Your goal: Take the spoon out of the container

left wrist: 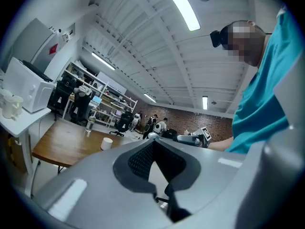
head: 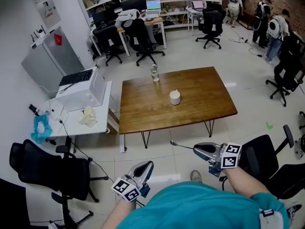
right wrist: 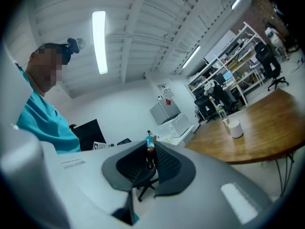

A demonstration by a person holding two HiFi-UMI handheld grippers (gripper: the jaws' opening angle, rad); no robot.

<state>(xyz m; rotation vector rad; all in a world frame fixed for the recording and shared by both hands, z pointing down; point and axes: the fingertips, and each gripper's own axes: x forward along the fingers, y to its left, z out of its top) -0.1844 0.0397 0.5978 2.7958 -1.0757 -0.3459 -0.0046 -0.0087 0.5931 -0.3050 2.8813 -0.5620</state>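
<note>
A white container (head: pixel 175 97) stands near the middle of the wooden table (head: pixel 200 87), and it also shows as the small white container (right wrist: pixel 235 129) in the right gripper view. My right gripper (head: pixel 195 148) is off the table, in front of its near edge, shut on a thin metal spoon (head: pixel 181 145) that sticks out to the left. In the right gripper view the spoon (right wrist: pixel 149 152) sits pinched between the dark pads. My left gripper (head: pixel 148 164) hangs lower left, near my body. Its jaws meet with nothing between them, and the left gripper (left wrist: pixel 155 146) points toward the table.
A clear bottle (head: pixel 154 73) stands at the table's far edge. A white side desk (head: pixel 81 118) with a printer is left of the table. Black office chairs (head: pixel 52 173) stand at lower left and at right (head: pixel 267 161). People stand at the far right.
</note>
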